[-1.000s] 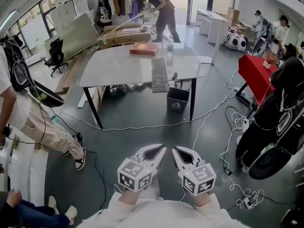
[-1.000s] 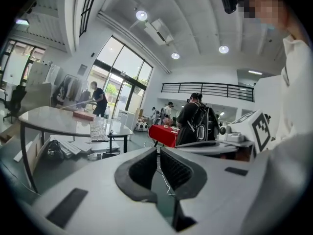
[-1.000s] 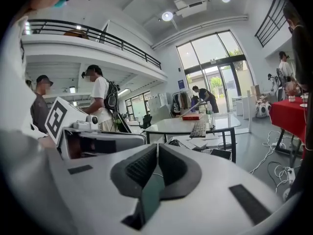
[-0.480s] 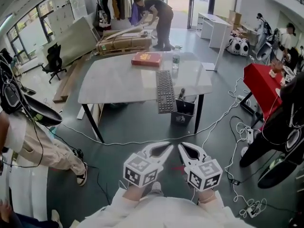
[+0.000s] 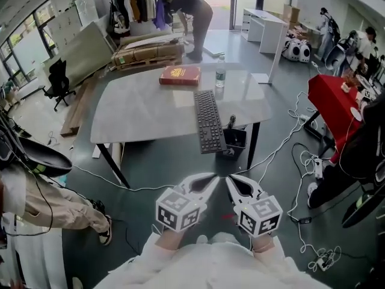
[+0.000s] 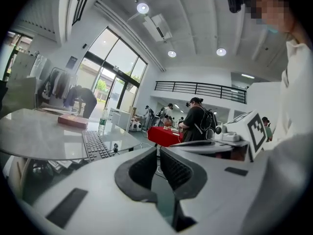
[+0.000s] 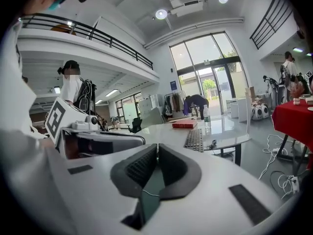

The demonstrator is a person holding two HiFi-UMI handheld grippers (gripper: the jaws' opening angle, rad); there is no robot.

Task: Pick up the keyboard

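Both tools are out in front of you, side by side. The left tool (image 5: pixel 209 180) has its jaws pressed together with nothing between them, and the right tool (image 5: pixel 232 180) is the same. You're closing in: over the last second the desk (image 5: pixel 141 110) has slid nearer and grown in the head view, though a strip of floor still lies between the tool tips and its near edge. The keyboard (image 5: pixel 209 120) lies lengthwise toward you on the right part of the desk, and its near end seems to stick out past that edge. Behind it are a red book (image 5: pixel 180 74) and a bottle (image 5: pixel 220 76), both well clear of it. So the approach is nearly done. The jaws must open before any grab.
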